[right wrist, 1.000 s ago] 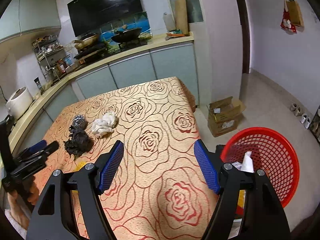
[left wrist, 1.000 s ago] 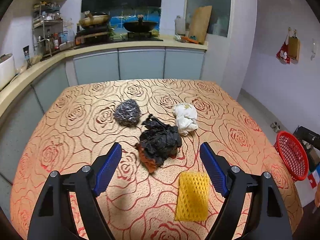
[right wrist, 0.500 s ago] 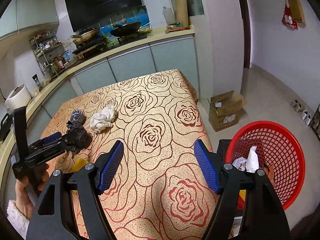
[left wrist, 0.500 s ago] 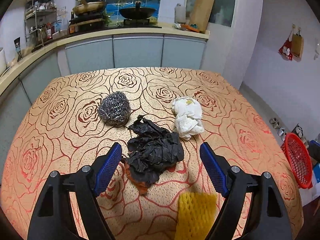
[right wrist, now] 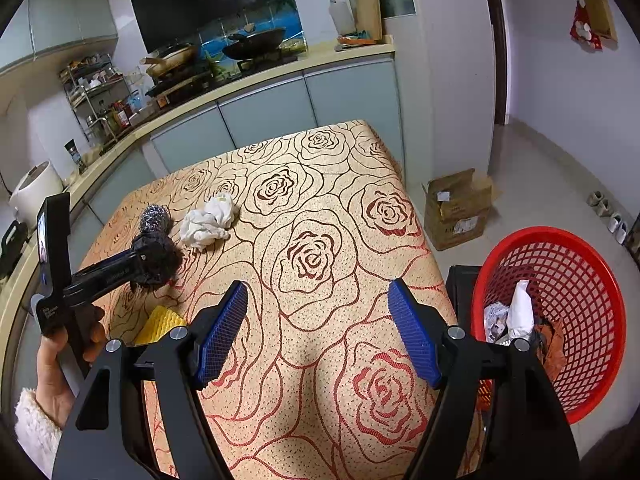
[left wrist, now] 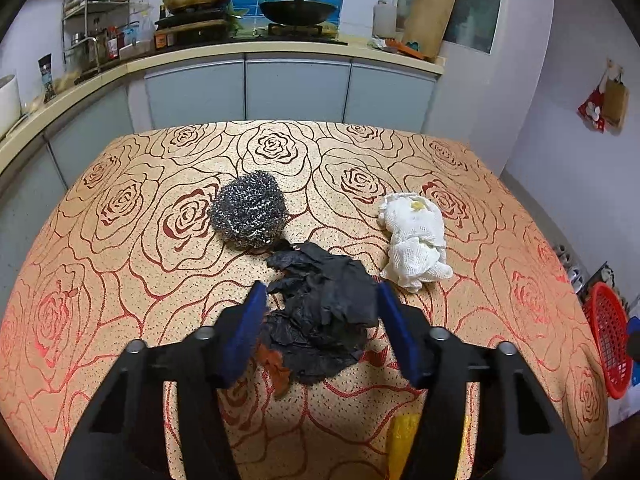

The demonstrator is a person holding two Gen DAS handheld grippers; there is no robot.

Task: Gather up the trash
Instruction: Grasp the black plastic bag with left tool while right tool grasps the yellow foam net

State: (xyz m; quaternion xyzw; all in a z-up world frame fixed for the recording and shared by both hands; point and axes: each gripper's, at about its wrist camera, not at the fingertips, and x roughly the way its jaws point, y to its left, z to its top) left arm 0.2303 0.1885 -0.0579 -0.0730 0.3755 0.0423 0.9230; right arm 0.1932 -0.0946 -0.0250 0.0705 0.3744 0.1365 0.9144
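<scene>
At the centre of the left wrist view, the left gripper brackets the crumpled black plastic bag. Both blue ribbed pads stand at the bag's flanks; whether they press it cannot be told, and the jaws remain parted about it. The bag is an irregular wad with no clear long axis; it is slightly longer from the upper to the lower frame, with a rust-orange scrap at its lower left edge.

Toward the upper left of the bag lies a round steel-wool scourer, coiled and shiny, just beside it. At right centre lies a white gauze-like rag, bunched, its length running top to bottom. A yellow foam net shows at the lower frame edge. All rest on the rose-patterned woven tablecloth.

Across the right wrist view, the right gripper hangs released over bare cloth. The red plastic mesh basket sits at lower right, holding paper scraps. No writing is legible.
</scene>
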